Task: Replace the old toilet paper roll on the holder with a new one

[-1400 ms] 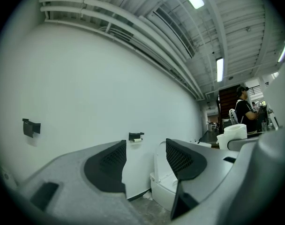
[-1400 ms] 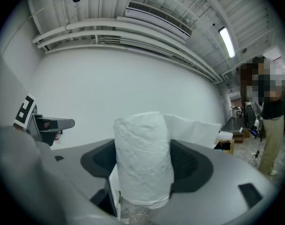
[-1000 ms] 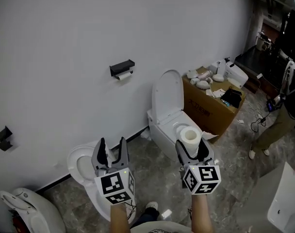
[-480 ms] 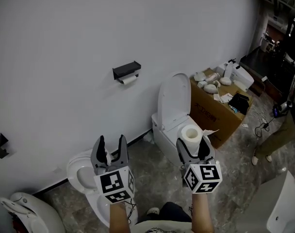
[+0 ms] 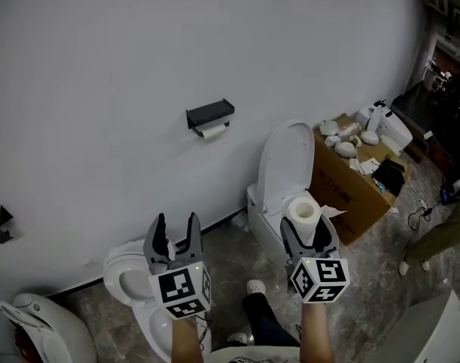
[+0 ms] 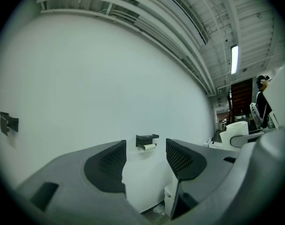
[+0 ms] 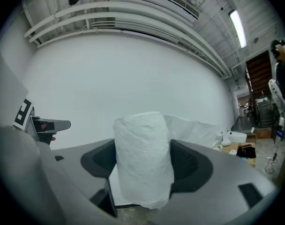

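Both tongs are moving nearer the holder [image 5: 210,115] on the wall [image 5: 94,66], where the old roll [image 5: 212,131] is hanging. Right tongs [image 5: 306,234] are pinching the new roll [image 5: 303,212]; left tongs [image 5: 175,229] are spread, empty.

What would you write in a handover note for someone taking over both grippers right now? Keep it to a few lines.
Left gripper: open, empty, aimed at the holder.
Right gripper: shut on the new roll, held upright.
Holder: on the wall ahead, old roll on it, not yet reached.
Done: new roll picked up.
To do: walk up, take the old roll off, fit the new one.
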Motion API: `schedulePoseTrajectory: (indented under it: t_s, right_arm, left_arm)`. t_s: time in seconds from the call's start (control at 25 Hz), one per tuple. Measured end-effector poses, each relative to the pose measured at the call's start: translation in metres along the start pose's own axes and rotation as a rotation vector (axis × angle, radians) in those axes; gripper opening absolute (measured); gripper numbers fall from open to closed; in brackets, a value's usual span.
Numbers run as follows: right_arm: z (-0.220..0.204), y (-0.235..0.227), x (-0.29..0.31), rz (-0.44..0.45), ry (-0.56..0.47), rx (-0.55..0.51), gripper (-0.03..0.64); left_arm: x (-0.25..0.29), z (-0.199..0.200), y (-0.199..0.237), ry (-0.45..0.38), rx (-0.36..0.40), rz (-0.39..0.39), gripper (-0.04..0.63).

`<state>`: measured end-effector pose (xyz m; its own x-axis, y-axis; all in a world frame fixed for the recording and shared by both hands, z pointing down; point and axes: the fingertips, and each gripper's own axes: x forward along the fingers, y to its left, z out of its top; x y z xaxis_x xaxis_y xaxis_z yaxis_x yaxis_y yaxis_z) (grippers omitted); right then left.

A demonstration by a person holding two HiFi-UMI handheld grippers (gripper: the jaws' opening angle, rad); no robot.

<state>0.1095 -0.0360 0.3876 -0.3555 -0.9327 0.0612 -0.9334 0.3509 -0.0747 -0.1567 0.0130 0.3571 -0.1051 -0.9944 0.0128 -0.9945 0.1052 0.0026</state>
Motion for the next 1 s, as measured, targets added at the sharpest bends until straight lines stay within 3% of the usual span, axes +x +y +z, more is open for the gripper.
schedulePoseTrajectory:
  t_s: [0.56, 1.0]
  right_arm:
    - [0.026, -0.057, 0.164, 0.121, -0.009, -0.004, 0.328]
    - [0.039, -0.106, 0.274, 0.193, -0.003, 0.006, 0.328]
  left_arm:
    - [0.14, 0.011, -0.015, -0.009, 0.009, 0.133, 0.247]
    - [0.244, 0.021, -0.042, -0.005, 0.033, 0.194, 0.247]
